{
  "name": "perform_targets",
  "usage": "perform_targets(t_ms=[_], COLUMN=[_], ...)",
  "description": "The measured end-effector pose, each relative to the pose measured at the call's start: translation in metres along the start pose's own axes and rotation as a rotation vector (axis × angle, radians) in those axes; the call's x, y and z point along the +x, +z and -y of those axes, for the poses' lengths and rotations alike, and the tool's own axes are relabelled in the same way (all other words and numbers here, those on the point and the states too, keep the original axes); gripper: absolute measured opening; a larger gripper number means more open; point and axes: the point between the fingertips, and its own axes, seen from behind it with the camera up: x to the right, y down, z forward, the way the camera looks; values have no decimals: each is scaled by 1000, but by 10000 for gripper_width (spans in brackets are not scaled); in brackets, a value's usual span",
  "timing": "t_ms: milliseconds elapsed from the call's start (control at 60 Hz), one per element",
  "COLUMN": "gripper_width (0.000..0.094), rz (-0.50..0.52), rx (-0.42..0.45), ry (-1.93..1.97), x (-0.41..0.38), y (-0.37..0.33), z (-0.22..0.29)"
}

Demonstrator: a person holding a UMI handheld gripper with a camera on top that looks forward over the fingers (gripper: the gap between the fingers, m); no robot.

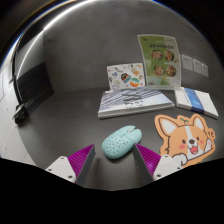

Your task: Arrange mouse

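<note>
A pale mint-green mouse (119, 141) with small dots lies on the grey table (60, 110), just ahead of and between my fingertips. Its right end lies next to a corgi-shaped mouse pad (184, 137) lying to the right. My gripper (115, 157) is open, its purple pads (81, 157) spread wide to either side of the mouse's near end, with gaps on both sides. Nothing is held.
Beyond the mouse lies a stack of books (137, 100) and a blue-edged booklet (197, 100). Two illustrated cards (158, 56) lean upright against the wall behind them. A black cable and clamp (20, 112) sit at the left.
</note>
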Motion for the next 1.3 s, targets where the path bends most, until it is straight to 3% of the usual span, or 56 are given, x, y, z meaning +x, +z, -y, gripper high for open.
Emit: perform_targets(t_ms=[250,267,283,317,367,467,483,500,517,633,750,817,900,1000,1083,1167,1300], gripper_width=[798,839,759,741,528,467,503,435,432,406,408,406,405,402,403,401,403], rz=[-173,-184,-190,-214,-264,-317,-324,-329,-334,-285,-227,-235,-283,-359,-413,-426,-361], rx=[-45,-40,-36,-28,-17,-12,-10,-8,-9,-28,60,155,277,342,317,220,87], ry=[-59,-68,-61,-23,-4,-1,11,19,20,-131,-226,-251,-264,-234,-158,-85,7], x=[7,6,5,6,9,9,8,8,6,-27,-62,-57,-21,54,127,188,229], y=[43,46,48,50,51,52,51,51,50,35,-3,-35,-80,-121,-128,-105,-62], z=[18,21,22,23,25,25,25,25,24,26,68,106,155,180,168,127,66])
